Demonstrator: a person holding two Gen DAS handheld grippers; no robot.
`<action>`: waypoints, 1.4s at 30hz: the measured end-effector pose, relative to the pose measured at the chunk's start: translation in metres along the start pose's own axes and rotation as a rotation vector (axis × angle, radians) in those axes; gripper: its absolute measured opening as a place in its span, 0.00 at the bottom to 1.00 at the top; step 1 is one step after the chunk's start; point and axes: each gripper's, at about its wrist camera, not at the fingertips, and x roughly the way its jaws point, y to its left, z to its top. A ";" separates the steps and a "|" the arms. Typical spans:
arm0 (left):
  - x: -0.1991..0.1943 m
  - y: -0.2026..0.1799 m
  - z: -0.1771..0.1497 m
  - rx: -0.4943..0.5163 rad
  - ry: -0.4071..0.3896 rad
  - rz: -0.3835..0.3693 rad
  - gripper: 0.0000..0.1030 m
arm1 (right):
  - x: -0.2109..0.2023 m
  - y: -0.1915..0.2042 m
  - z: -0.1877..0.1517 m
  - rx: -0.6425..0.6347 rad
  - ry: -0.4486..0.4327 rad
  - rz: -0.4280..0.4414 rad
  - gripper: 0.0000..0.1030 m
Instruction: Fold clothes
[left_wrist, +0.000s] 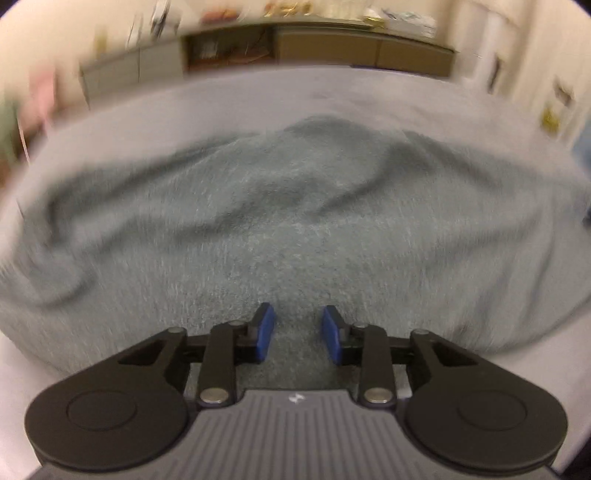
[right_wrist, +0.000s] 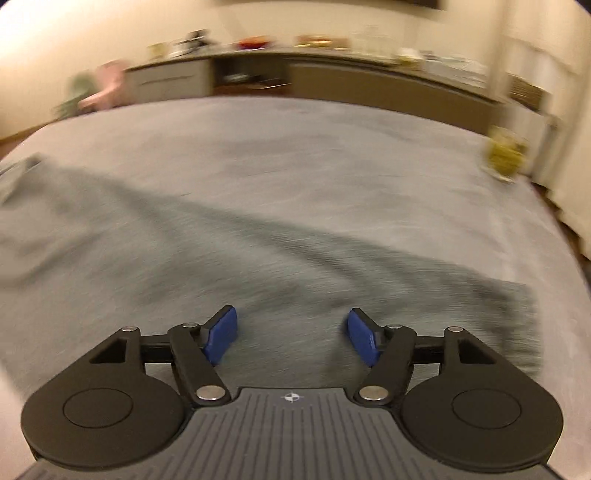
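A grey-green fuzzy garment (left_wrist: 295, 221) lies rumpled across a pale grey bed cover (left_wrist: 221, 96). My left gripper (left_wrist: 298, 332) hovers over its near edge, blue pads apart, holding nothing. In the right wrist view the same garment (right_wrist: 258, 258) stretches from far left to lower right, with a squared end at the right. My right gripper (right_wrist: 291, 334) is wide open above the garment, empty. Both views are motion-blurred.
The bed cover (right_wrist: 332, 147) extends beyond the garment. A long low cabinet (right_wrist: 369, 88) with clutter on top runs along the far wall. A yellowish object (right_wrist: 504, 155) sits at the bed's right edge. Pink and green items (right_wrist: 99, 90) stand far left.
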 end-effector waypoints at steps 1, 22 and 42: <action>-0.002 -0.006 -0.003 0.018 -0.011 0.027 0.30 | -0.002 0.002 -0.001 -0.020 0.006 0.001 0.71; 0.044 -0.035 0.087 0.089 -0.067 0.040 0.35 | 0.031 0.263 0.045 -0.323 -0.185 0.266 0.72; 0.056 -0.068 0.136 -0.066 -0.109 -0.029 0.40 | -0.001 0.073 0.015 0.090 -0.147 -0.016 0.74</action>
